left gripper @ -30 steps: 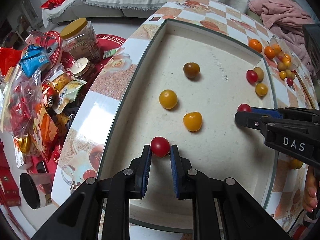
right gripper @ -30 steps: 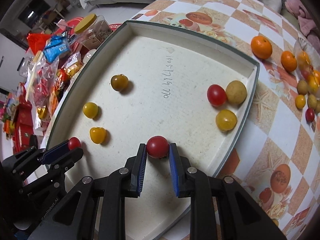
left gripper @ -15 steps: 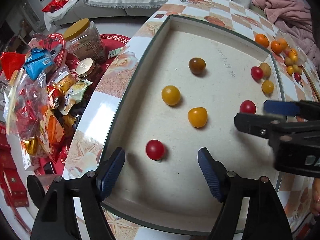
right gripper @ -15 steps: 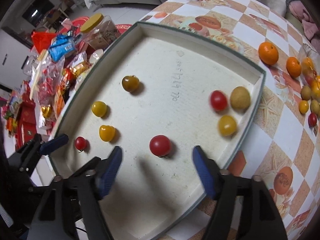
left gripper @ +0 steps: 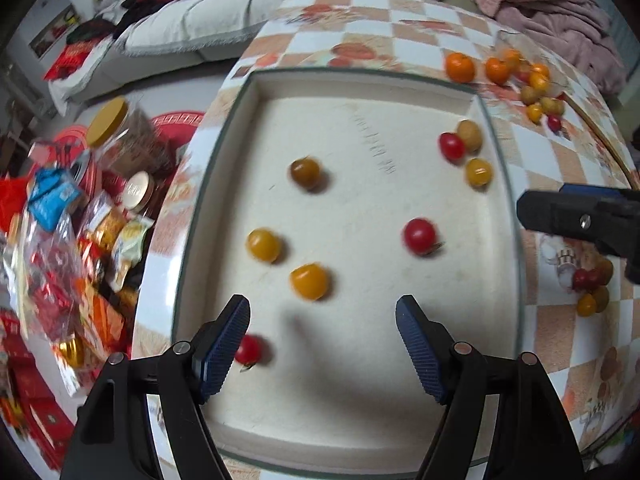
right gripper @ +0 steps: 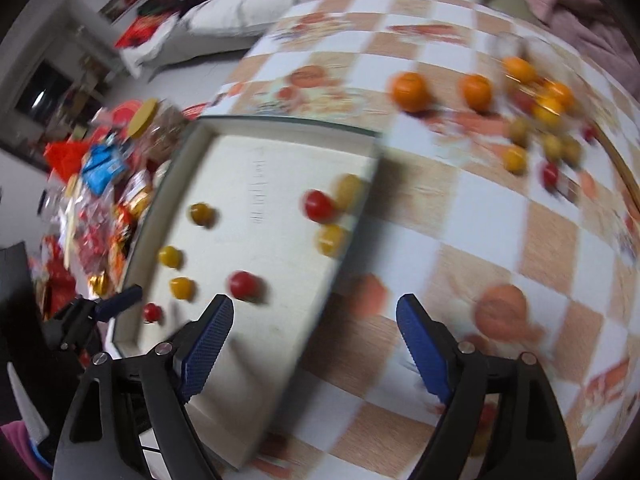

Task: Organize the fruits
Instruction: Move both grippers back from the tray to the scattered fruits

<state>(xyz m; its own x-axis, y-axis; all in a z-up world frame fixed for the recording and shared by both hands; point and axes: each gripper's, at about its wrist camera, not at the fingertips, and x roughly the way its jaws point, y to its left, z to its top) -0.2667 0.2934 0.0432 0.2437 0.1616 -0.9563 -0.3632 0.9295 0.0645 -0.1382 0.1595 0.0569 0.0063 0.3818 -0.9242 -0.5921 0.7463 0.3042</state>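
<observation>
A white tray (left gripper: 360,444) on the checkered table holds several small fruits. My left gripper (left gripper: 323,346) is open and empty above the tray's near end. A small red tomato (left gripper: 249,349) lies by its left finger, a yellow-orange one (left gripper: 309,281) just ahead, and a larger red tomato (left gripper: 419,235) to the right. My right gripper (right gripper: 315,346) is open and empty over the tray's right rim (right gripper: 340,256); in the left wrist view it shows at the right edge (left gripper: 580,220). The right wrist view is blurred.
Loose oranges (left gripper: 460,67) and small fruits (left gripper: 540,96) lie on the table at the far right, more at the right (left gripper: 590,288). Snack packets and jars (left gripper: 108,128) crowd the floor to the left. A sofa stands beyond the table.
Both grippers opened and let go of their red tomatoes, which now lie in the tray. Both have pulled back; the right one has swung right, past the tray's rim.
</observation>
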